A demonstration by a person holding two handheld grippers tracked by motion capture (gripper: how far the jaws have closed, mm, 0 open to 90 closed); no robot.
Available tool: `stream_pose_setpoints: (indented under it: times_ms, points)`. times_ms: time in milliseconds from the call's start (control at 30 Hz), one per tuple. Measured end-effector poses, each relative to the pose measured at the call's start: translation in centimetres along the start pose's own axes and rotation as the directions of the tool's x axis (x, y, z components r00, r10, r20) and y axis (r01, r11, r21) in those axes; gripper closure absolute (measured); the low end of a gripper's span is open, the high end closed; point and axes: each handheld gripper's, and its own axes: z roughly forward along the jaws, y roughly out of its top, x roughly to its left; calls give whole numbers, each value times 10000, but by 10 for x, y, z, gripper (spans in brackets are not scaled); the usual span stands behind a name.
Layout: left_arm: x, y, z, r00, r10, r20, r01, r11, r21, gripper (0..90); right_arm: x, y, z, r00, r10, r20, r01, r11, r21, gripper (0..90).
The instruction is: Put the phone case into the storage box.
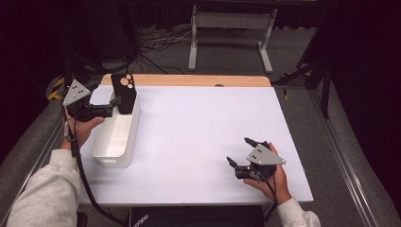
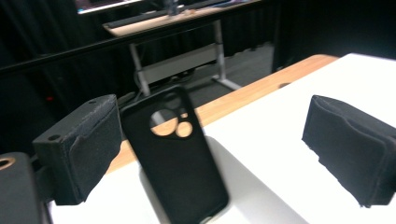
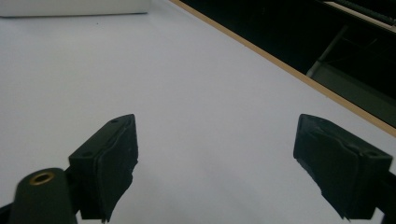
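A black phone case (image 1: 125,92) with round camera cut-outs stands upright in the far end of a white bin (image 1: 118,144), leaning against its wall. My left gripper (image 1: 113,107) is at the bin's left side, level with the case and pointing at it. In the left gripper view the case (image 2: 175,158) rises between the wide-apart jaws of my left gripper (image 2: 219,144), and neither pad touches it. My right gripper (image 1: 239,151) rests open near the table's front right. It is empty in the right gripper view (image 3: 215,158), above the bare white top.
The white table (image 1: 198,123) has a wooden strip (image 1: 189,80) along its far edge. Beyond it stand a white desk frame (image 1: 231,38) and loose cables (image 1: 156,45) on the floor. A metal rail (image 1: 340,165) runs along the right side.
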Motion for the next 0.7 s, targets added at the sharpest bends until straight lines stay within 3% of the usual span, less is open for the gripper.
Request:
stream_pose_setpoints:
  times_ms: [233,700]
  points:
    - [-9,0,-10,9988,54,494,-36,9993,-367,35,0,0,1,10000,30,-22,-30,10000,-41,144]
    - [-27,0,-18,9963,472,715,-436,9978,-504,48,2,1,1,10000,-25,-19,25,9999,-125,142]
